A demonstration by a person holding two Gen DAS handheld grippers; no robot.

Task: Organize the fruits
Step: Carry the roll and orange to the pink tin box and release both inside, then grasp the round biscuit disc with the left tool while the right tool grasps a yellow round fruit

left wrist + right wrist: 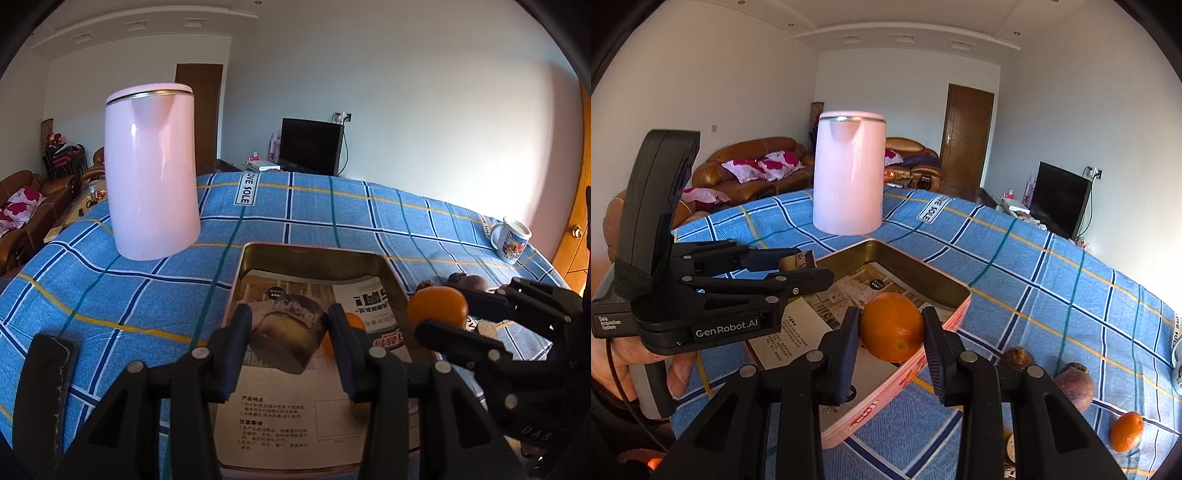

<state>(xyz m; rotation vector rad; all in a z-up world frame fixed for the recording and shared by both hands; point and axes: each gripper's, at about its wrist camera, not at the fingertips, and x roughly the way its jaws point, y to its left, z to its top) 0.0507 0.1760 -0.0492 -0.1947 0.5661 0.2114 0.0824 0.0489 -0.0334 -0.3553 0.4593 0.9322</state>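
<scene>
The orange (892, 326) sits clamped in the right claw (891, 345) over the pink tin's (925, 338) rim; the left claw (290, 336) grips a dark halved fruit (290, 336) above the tin's paper lining (295, 421). Both are mid-carry; next, each should be lowered inside and released onto free lining

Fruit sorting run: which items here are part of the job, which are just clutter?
Job:
- left tool, shut on dark cut fruit
- right tool, shut on orange
- tin tray
- small orange and brown fruits on the cloth

Clutter:
- pink kettle
- mug
- checked tablecloth
</scene>
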